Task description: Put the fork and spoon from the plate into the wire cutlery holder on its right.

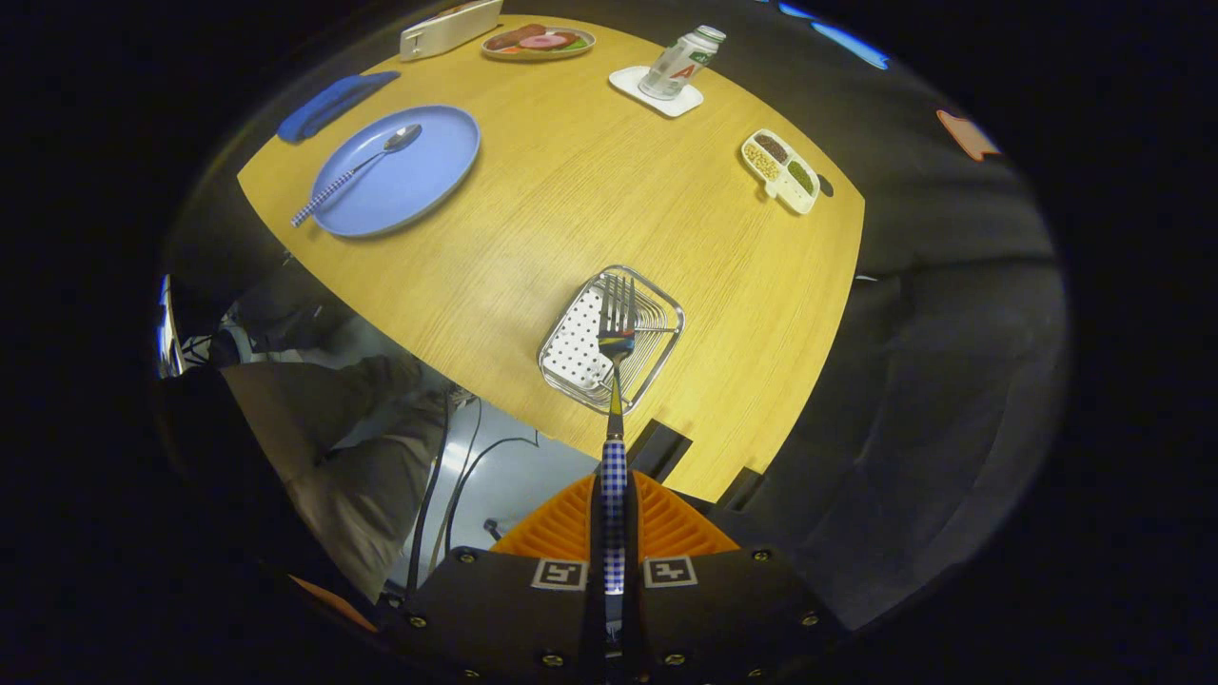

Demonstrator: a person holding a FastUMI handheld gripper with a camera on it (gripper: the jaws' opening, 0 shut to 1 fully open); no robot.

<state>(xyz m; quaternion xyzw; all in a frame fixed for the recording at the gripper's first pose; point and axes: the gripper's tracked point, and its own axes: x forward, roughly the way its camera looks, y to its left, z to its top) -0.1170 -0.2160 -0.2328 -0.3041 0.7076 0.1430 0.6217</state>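
Observation:
My gripper (614, 514) is shut on the checked handle of the fork (616, 381), both fingers pressing on it. The fork points ahead, tines over the wire cutlery holder (666, 309), which stands on the wooden table (590, 190) just beyond the fingers and has a dotted white liner inside. Whether the tines touch the holder I cannot tell. Far beyond and to the left lies the blue plate (419, 181), with the spoon (357, 171) on it, its checked handle sticking over the plate's near rim.
A divided white dish of grains (782, 169) sits to the right beyond the holder. At the far side stand a can on a white coaster (677, 67), a plate of food (538, 42), a white case (449, 29) and a blue cloth (333, 103). A person's legs (343, 457) are near the table's edge.

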